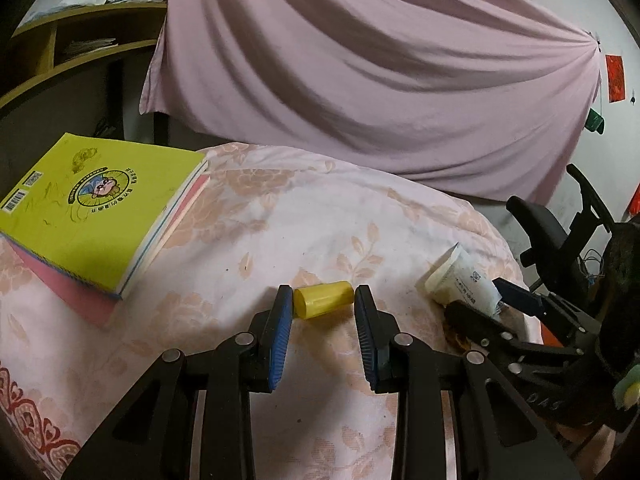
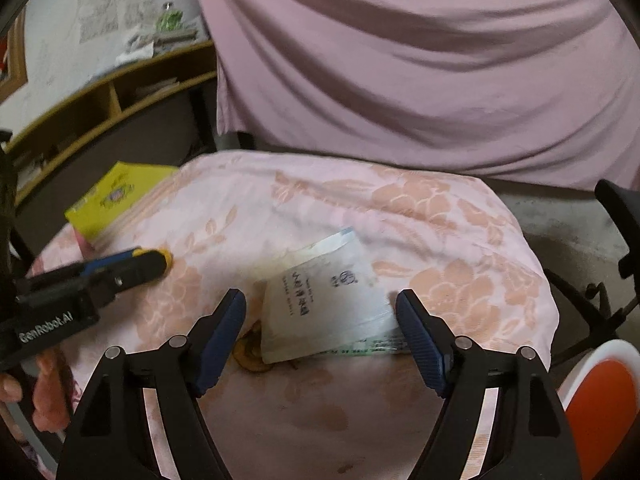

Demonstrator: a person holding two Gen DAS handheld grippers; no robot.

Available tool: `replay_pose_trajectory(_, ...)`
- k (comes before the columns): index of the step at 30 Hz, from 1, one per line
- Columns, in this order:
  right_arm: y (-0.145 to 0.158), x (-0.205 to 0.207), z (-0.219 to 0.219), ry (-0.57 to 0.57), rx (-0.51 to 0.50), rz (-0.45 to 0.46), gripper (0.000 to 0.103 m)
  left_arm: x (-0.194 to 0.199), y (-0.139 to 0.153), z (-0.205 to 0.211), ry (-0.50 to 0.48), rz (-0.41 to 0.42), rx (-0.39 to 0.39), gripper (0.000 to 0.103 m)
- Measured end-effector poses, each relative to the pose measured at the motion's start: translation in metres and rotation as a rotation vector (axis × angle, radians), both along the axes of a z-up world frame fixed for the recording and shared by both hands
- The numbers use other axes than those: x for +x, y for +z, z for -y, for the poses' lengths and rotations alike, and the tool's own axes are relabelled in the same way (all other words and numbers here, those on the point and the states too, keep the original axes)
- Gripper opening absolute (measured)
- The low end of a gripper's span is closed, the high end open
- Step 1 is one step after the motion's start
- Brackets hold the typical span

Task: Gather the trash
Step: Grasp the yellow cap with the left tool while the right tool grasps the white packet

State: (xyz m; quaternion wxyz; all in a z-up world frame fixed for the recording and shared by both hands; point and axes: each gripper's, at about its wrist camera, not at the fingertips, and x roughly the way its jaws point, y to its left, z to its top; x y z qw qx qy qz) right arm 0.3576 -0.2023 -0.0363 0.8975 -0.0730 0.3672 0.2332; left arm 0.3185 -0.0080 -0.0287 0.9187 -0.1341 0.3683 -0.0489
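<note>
1. Closing my left gripper (image 1: 324,300) comes first: its jaws sit open on either side of the yellow cap (image 1: 323,299), which lies on its side on the floral cloth (image 1: 280,216). The tips look to be touching the cap's ends, so I'd squeeze slowly or it may squirt out.
2. My right gripper (image 2: 320,308) is spread wide around the white packet (image 2: 320,300), holding nothing. I'd lower it until the pads reach the packet's edges.
3. I'd keep both clear of the yellow book (image 1: 96,208).
</note>
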Motion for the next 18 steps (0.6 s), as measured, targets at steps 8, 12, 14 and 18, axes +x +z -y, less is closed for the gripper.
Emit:
replay_pose_trajectory(8,-0.004,0.001,-0.011,-0.017,-0.084,0.006,0.075,0.003,0.001,-0.003,0.000,-0.009,-0.012,0.027)
replay_pose_trajectory(12,-0.003,-0.003,-0.015,-0.010,-0.097,0.026,0.066,0.003,0.001,-0.002,0.000,-0.010,-0.009,0.027)
replay_pose_trajectory(14,-0.003,-0.004,-0.016,-0.007,-0.100,0.030,0.064,0.003,0.000,-0.002,0.000,-0.008,-0.006,0.027)
replay_pose_trajectory(18,-0.001,-0.007,-0.014,-0.009,-0.092,0.043,0.061,0.005,0.000,0.000,-0.001,-0.009,0.005,0.027)
